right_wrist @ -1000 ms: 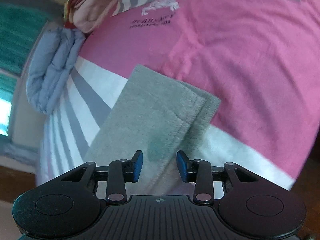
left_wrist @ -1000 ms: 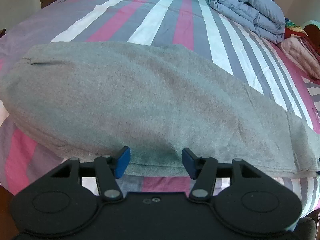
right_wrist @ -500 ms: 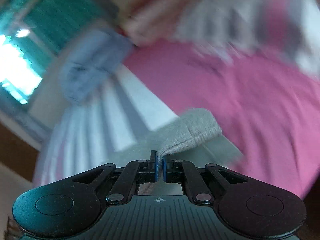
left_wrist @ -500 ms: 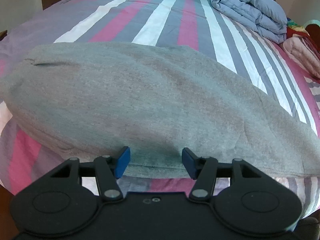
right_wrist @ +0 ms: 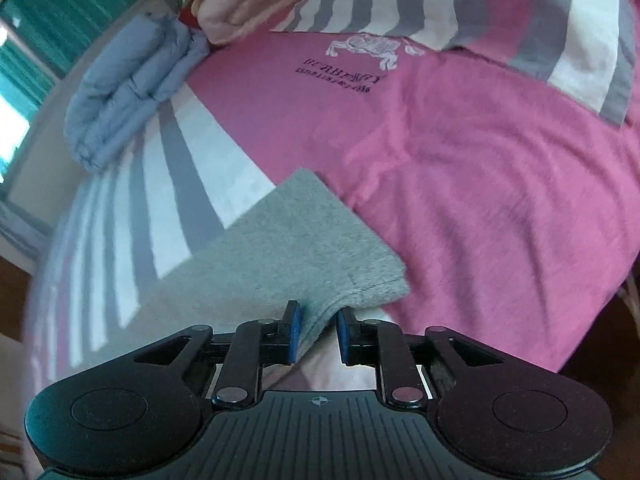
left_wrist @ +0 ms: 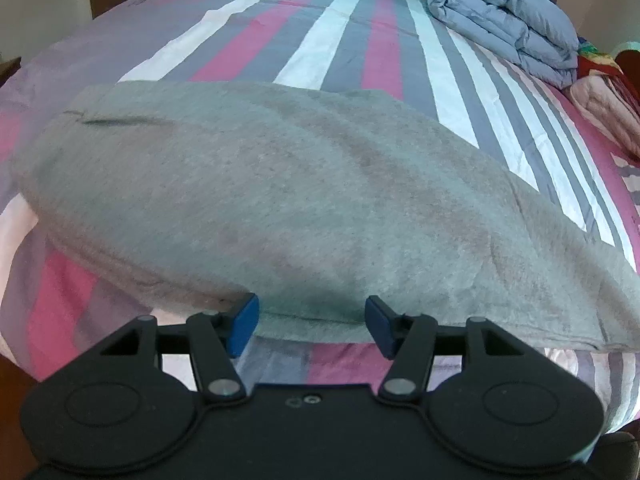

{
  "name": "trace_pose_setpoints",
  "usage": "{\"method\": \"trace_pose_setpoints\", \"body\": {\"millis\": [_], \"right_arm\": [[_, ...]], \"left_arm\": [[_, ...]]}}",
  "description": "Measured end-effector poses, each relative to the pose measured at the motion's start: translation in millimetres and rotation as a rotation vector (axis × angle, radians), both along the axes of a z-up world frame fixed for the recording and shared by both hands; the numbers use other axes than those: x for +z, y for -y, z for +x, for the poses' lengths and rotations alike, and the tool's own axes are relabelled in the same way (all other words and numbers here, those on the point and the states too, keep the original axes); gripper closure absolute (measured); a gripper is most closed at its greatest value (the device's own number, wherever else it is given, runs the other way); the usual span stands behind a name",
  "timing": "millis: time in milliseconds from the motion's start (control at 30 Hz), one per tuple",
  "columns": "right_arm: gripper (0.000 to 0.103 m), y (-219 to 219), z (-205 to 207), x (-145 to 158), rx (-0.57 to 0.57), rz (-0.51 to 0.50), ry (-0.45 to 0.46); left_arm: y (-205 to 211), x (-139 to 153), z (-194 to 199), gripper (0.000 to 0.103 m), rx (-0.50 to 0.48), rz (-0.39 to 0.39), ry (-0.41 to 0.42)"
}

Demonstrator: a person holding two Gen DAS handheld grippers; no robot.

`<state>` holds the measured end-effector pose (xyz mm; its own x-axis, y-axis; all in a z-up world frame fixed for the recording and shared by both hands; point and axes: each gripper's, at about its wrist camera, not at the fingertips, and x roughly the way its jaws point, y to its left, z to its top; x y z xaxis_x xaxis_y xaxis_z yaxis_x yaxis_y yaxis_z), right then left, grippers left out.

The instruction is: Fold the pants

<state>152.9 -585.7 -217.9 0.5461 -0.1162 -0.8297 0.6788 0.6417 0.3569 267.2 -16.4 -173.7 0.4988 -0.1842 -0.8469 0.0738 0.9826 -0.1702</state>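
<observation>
Grey pants [left_wrist: 304,208] lie flat across a striped bed [left_wrist: 328,32], already doubled leg on leg by the look of it, waist end to the left and cuff end running off to the right. The near long edge of the pants sits just ahead of the left gripper [left_wrist: 312,322], whose 2 blue pads [left_wrist: 245,322] stand wide apart, holding nothing; the cloth edge reaches between them but neither pad touches it as far as can be seen.

At the cuff end [right_wrist: 320,248], seen from the right wrist, a hemmed corner rises off the pink part of the bed [right_wrist: 500,200] and drops into the gap of the right gripper [right_wrist: 317,336]. Its jaws stand partly apart: the cloth brushes the left pad [right_wrist: 294,332] while the right pad is clear of it, so the hold looks loose or just let go rather than firm.

The step in hand appears to be taking up the cuff end for the crosswise fold toward the waist. The next move calls for the right jaws to bite squarely on both layers of the hem, and for the left gripper to pin or pinch the near edge so the pants do not slide. A blue quilt [left_wrist: 504,28] sits rolled at the far side, well apart.
</observation>
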Motion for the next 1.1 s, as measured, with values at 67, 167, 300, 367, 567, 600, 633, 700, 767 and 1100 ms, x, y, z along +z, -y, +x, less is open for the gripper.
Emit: {"method": "trace_pose_setpoints", "body": {"millis": [67, 167, 300, 367, 567, 600, 633, 700, 767, 1100], "right_arm": [[0.063, 1.0, -0.5, 3.8, 0.013, -0.014, -0.008], [0.046, -0.1, -2.3, 17.1, 0.038, -0.134, -0.012], [0.046, -23.6, 5.9, 33.3, 0.137, -0.165, 0.073], [0.046, -40.8, 17.6, 28.7, 0.182, -0.131, 0.088], [0.046, -93.2, 47.4, -7.8, 0.269, -0.014, 0.096], [0.046, -99.3, 50.6, -13.6, 0.274, 0.001, 0.091], [0.046, -103.4, 52.6, -17.5, 0.279, 0.009, 0.085], [0.046, -107.0, 54.4, -23.3, 0.281, 0.017, 0.078], [0.046, -108.6, 54.9, -26.2, 0.275, 0.026, 0.077], [0.046, -103.8, 50.9, -20.9, 0.248, 0.027, 0.078]], "left_arm": [[-5.5, 1.5, -2.5, 0.052, 0.011, -0.007, -0.005], [-19.4, 5.4, -5.6, 0.051, 0.062, 0.006, -0.005], [-50.5, 9.1, -5.8, 0.051, 0.172, -0.047, -0.041], [-65.0, 10.3, -7.5, 0.051, 0.215, -0.080, -0.062], [-109.6, -3.2, -7.4, 0.062, 0.373, -0.287, -0.157], [-112.6, -5.9, -6.0, 0.062, 0.383, -0.295, -0.162], [-114.3, -9.7, -3.7, 0.062, 0.391, -0.299, -0.171], [-117.3, -14.7, 1.2, 0.060, 0.404, -0.341, -0.178], [-121.3, -13.6, 4.8, 0.056, 0.439, -0.383, -0.146], [-119.5, -35.6, 30.5, 0.078, 0.479, -0.339, -0.133]]}}
